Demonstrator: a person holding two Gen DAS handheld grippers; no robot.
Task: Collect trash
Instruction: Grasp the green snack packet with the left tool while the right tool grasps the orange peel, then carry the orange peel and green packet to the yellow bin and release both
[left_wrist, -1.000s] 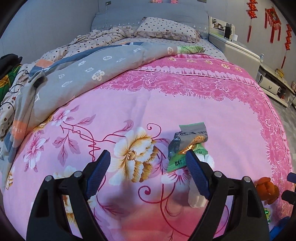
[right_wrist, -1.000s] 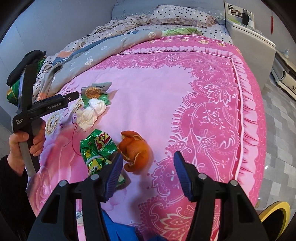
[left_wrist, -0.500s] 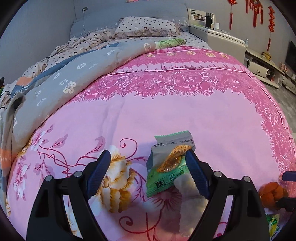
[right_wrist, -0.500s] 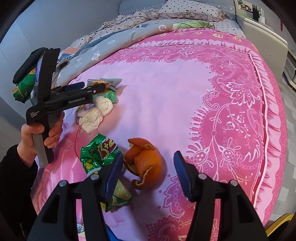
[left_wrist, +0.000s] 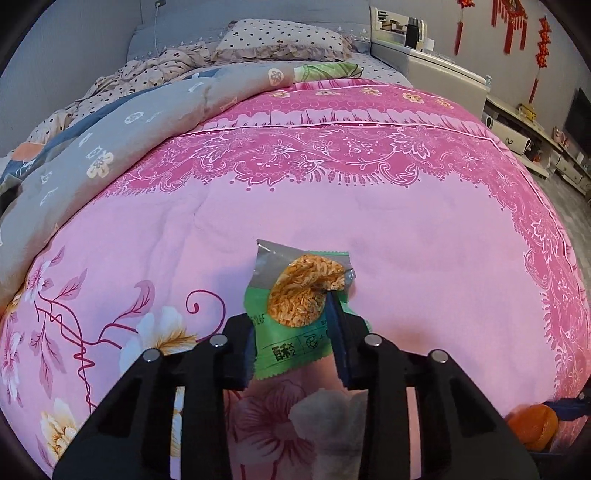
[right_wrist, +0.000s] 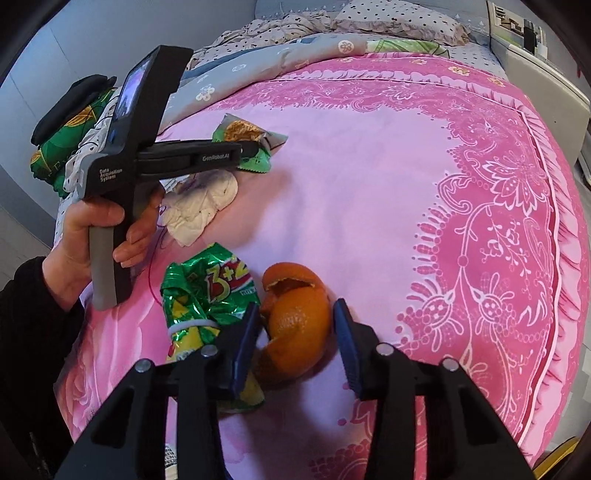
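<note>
A green snack wrapper (left_wrist: 295, 306) with an orange picture lies on the pink bedspread (left_wrist: 369, 229). My left gripper (left_wrist: 286, 310) straddles it, jaws closing, pads at its side edges but not squeezing it. In the right wrist view, a hand holds that left gripper (right_wrist: 253, 149) over the same wrapper (right_wrist: 240, 131). An orange peel (right_wrist: 295, 325) sits between the closing jaws of my right gripper (right_wrist: 295, 306), with a small gap at the right pad. A crumpled white tissue (right_wrist: 199, 206) and a green foil snack bag (right_wrist: 207, 291) lie beside it.
A grey quilt (left_wrist: 129, 122) and a spotted pillow (left_wrist: 280, 37) cover the far left of the bed. A grey bedside cabinet (left_wrist: 424, 70) stands at the far right. A green and black bundle (right_wrist: 62, 147) lies at the left edge. The floor (right_wrist: 585, 350) drops off on the right.
Both grippers have come down closer to the bedspread. The left jaws have narrowed around the wrapper, and the right jaws have narrowed around the orange peel.
</note>
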